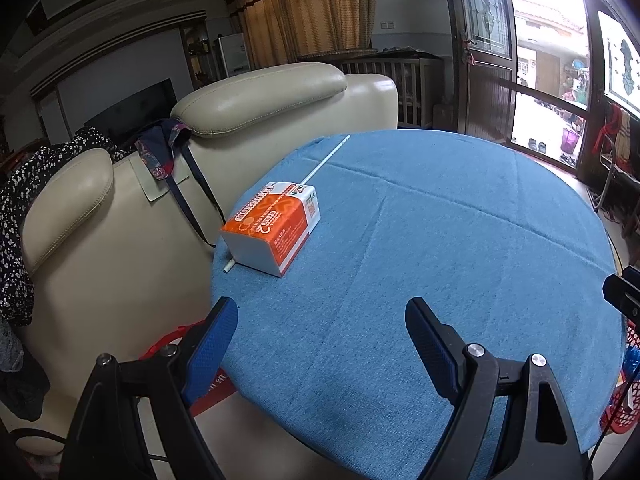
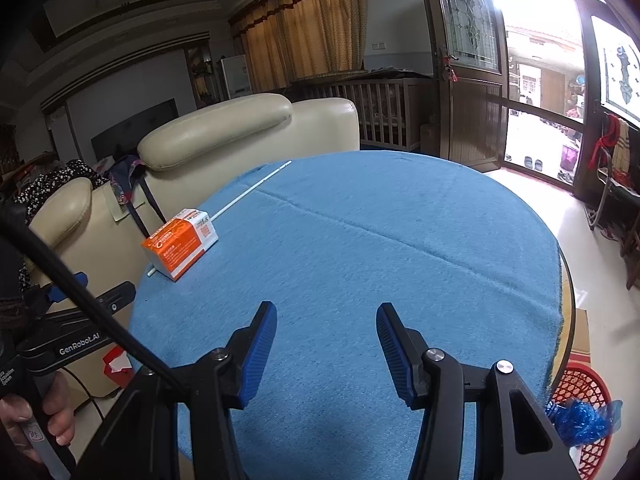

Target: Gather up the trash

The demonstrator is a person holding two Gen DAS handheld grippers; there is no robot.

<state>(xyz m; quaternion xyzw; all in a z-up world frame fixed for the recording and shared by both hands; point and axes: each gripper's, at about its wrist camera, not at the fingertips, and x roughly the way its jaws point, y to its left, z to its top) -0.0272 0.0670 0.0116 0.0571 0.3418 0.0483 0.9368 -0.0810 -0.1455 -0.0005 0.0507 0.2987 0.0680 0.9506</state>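
While both hover level over the blue table [image 2: 400,240], left claw [image 1: 320,336] and right claw [image 2: 326,334] gape empty

Matt blue cloth [image 1: 440,240] covers the bench; glossy paper carton [image 1: 272,226]; smooth cream leather sofa [image 1: 256,96]; red plastic-mesh basket [image 2: 582,390].

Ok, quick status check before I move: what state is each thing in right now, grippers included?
Left gripper: open, empty, above the table's near edge.
Right gripper: open, empty, over the cloth.
Orange and white carton: lying on its side, on the blue tablecloth.
White straw: flat on the cloth, running under or behind the carton.
Red basket: on the floor, blue plastic inside.
Door: open.
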